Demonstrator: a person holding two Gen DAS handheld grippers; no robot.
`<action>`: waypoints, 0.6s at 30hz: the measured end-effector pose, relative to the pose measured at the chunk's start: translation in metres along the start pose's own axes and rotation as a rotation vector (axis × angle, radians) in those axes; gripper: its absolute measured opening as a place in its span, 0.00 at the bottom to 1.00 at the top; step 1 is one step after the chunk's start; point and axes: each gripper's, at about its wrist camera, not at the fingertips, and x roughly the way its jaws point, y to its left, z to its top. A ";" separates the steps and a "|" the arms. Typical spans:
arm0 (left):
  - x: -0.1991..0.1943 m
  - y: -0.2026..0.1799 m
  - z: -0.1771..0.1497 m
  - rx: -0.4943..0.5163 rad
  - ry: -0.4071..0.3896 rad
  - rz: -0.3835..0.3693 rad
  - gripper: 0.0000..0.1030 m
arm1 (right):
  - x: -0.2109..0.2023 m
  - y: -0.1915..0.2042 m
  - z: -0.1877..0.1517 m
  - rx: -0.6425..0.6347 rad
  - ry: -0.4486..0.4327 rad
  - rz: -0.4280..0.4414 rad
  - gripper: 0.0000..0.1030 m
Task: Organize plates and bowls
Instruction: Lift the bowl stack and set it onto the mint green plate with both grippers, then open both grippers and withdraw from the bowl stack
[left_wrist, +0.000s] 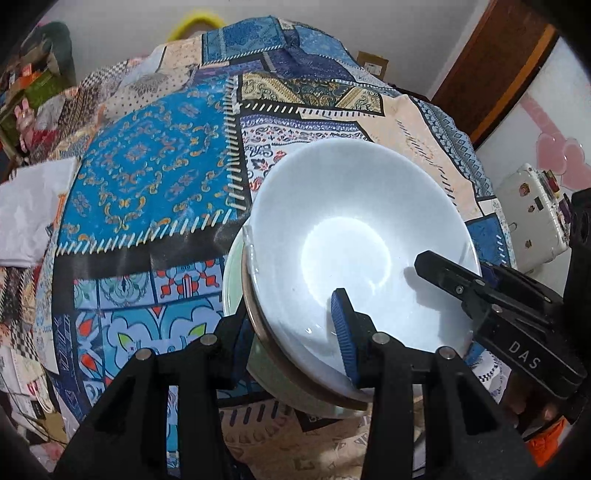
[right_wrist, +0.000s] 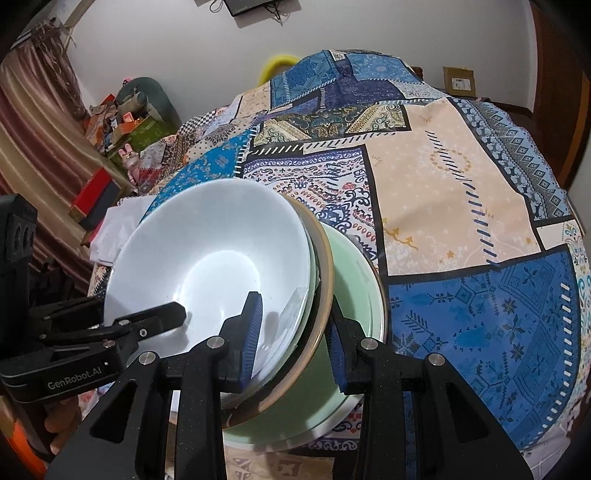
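Observation:
A white bowl (left_wrist: 354, 236) sits nested on top of a stack of dishes, over a brown-rimmed dish (left_wrist: 266, 339) and a pale green plate (left_wrist: 231, 280), on the patchwork tablecloth. My left gripper (left_wrist: 291, 328) straddles the near rim of the stack, one blue pad inside the white bowl, the other finger outside. My right gripper (right_wrist: 295, 332) straddles the opposite rim of the white bowl (right_wrist: 207, 258) and the brown-rimmed dish (right_wrist: 321, 266), above the green plate (right_wrist: 362, 295). The right gripper also shows in the left wrist view (left_wrist: 454, 277). Both look closed on the stack's rim.
The patchwork tablecloth (right_wrist: 461, 203) covers a round table. A white folded cloth (left_wrist: 29, 214) lies at the table's left edge. Boxes and clutter (right_wrist: 122, 122) stand beyond the table on the left. A white appliance (left_wrist: 528, 206) stands at the right.

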 end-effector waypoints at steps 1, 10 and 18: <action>0.000 -0.001 0.001 0.003 -0.004 -0.001 0.39 | 0.002 -0.003 -0.001 0.004 0.008 0.002 0.29; -0.004 0.007 0.003 -0.025 -0.018 0.000 0.39 | 0.000 -0.004 -0.002 -0.014 0.001 0.012 0.30; -0.031 0.012 -0.001 -0.054 -0.070 0.023 0.41 | -0.028 0.000 -0.001 -0.026 -0.050 -0.021 0.31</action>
